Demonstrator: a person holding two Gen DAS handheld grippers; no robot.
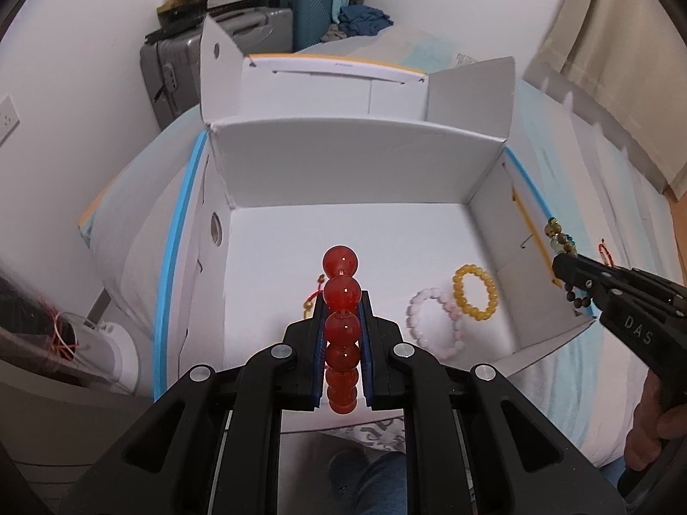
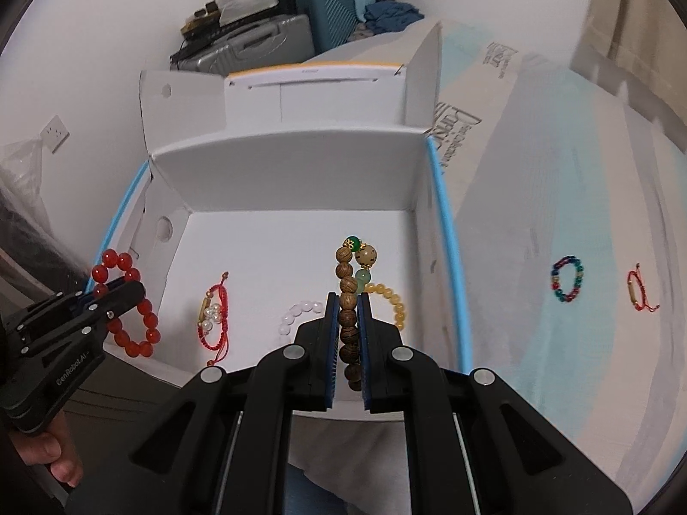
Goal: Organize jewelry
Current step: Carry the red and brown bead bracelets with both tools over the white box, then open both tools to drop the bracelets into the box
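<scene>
- Left gripper (image 1: 342, 322): clenched on the red bead bracelet (image 1: 341, 300), whose bead column runs toward 12 o'clock, over the near half of the white box (image 1: 343, 159)
- Right gripper (image 2: 347, 322): clenched on the wooden bead bracelet (image 2: 348, 300), likewise pointing to 12 o'clock, above the box floor
- Yellow bracelet (image 1: 475, 292) and pink bracelet (image 1: 429, 322) lie at 2 o'clock of the left gripper; judged, both loads sit over the box, ready to be let go

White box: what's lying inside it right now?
On the floor of the white box: a red cord bracelet, a clear bead bracelet and a yellow bead bracelet. The right gripper covers part of the clear and yellow ones.
</scene>
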